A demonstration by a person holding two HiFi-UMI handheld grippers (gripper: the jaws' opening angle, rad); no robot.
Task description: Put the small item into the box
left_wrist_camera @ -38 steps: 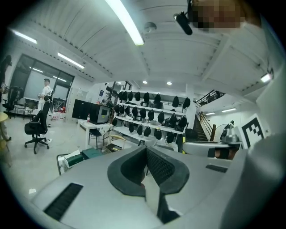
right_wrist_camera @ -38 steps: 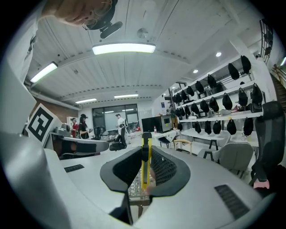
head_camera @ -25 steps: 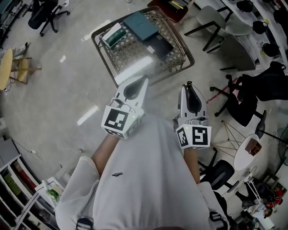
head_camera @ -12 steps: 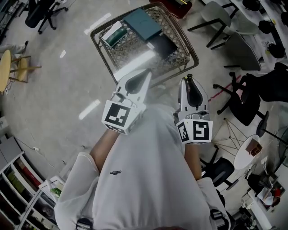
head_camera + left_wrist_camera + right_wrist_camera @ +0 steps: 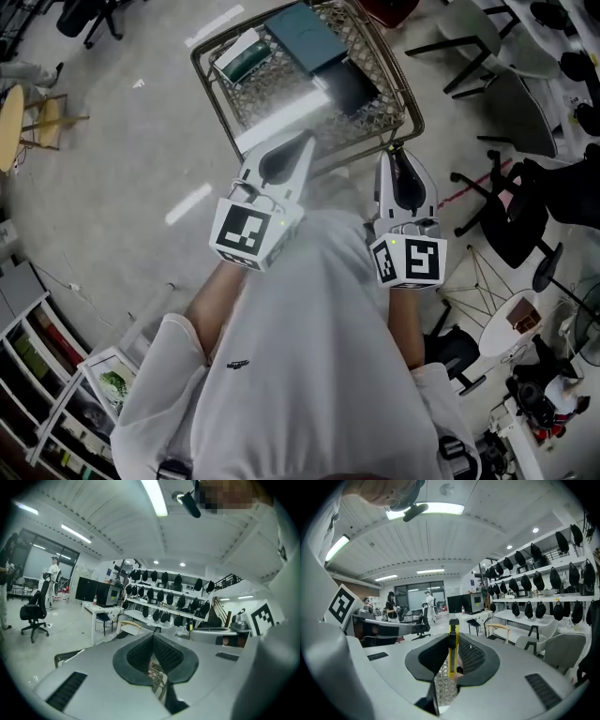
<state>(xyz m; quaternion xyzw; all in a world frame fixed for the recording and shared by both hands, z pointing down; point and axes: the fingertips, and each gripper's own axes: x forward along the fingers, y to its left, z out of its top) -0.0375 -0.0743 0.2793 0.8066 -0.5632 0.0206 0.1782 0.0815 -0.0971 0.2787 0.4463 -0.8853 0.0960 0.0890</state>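
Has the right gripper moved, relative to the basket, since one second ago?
Yes. The right gripper, shut on a yellow item, has come forward: the gap between its tip and the near rim of the basket is smaller now.

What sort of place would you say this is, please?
Probably a shared office or lab workspace: rolling office chairs, wall shelves lined with dark rounded items, and a desk carrying monitors.
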